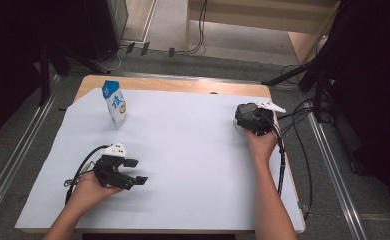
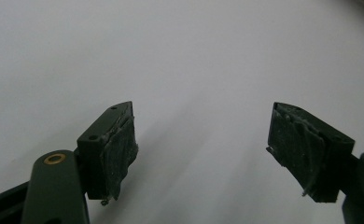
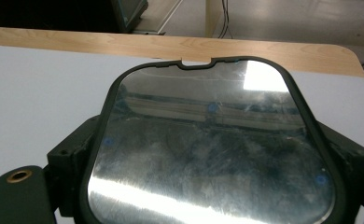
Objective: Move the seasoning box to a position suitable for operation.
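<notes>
From the high view, the right gripper [image 1: 246,121] sits at the far right part of the white sheet [image 1: 183,150] that covers the wooden table [image 1: 173,85], held by the person's right hand [image 1: 261,142]. A small pale, shiny thing shows just under its front end, too small here to make out. The left gripper [image 1: 135,171] rests near the front left, in the left hand [image 1: 90,190], its jaws spread apart over bare sheet. A blue and white carton [image 1: 114,103] stands upright at the far left, well apart from both grippers.

In the left gripper view, the two black pads [image 2: 117,154] stand wide apart with nothing between them, white sheet below.

In the right gripper view, a flat shiny lid [image 3: 213,144] with a dark rim and rounded corners lies between the jaws. One jaw presses against its left edge, the other against its right edge, so the gripper is clamped on it. The lid's far edge, with a small notch, points toward the table's wooden far border.
</notes>
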`<state>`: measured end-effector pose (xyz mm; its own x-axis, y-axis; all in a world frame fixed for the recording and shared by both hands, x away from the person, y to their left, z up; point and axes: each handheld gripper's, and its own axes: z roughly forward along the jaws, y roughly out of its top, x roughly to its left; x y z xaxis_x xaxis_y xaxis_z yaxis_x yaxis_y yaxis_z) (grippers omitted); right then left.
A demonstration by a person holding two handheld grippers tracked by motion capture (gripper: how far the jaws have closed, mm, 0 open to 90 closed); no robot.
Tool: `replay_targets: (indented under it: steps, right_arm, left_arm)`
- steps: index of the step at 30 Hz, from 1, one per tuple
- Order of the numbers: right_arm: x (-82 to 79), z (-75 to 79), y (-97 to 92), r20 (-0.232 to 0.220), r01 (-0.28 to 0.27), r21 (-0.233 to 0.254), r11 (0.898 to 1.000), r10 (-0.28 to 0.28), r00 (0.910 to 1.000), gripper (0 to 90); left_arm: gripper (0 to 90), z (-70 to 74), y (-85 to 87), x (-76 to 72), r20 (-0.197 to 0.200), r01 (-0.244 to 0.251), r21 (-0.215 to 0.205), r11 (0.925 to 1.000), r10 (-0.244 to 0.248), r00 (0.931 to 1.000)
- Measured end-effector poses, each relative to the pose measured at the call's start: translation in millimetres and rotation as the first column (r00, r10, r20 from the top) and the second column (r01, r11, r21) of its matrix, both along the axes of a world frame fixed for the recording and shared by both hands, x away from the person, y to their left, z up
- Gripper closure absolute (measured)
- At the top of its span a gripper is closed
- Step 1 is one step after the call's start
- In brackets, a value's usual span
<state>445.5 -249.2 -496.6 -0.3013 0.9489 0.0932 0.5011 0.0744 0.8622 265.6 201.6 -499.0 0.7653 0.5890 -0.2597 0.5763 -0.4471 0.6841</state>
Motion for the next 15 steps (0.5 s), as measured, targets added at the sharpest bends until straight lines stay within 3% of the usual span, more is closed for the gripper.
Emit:
replay_targets:
  steps: [4, 8, 15]
  right_arm:
    - [-0.4, -3.1, -1.1, -0.008, 0.006, 0.024, 1.000, -0.006, 0.9999, 11.8]
    - [-4.7, -6.8, -1.2, -0.010, 0.004, -0.007, 1.000, -0.004, 0.9999, 13.0]
    - [-7.9, -8.5, -0.9, -0.011, 0.014, -0.009, 1.000, -0.014, 0.9998, 14.1]
  left_arm:
    - [23.9, -0.4, -0.8, -0.2, 0.000, -0.006, 0.004, 1.0000, 0.006, 1.0000]
    - [23.9, -0.1, -0.8, -0.4, -0.002, -0.001, -0.002, 1.0000, 0.001, 1.0000]
    - [23.9, 0.8, 1.0, -0.9, -0.001, -0.010, -0.020, 0.9998, 0.010, 0.9999]
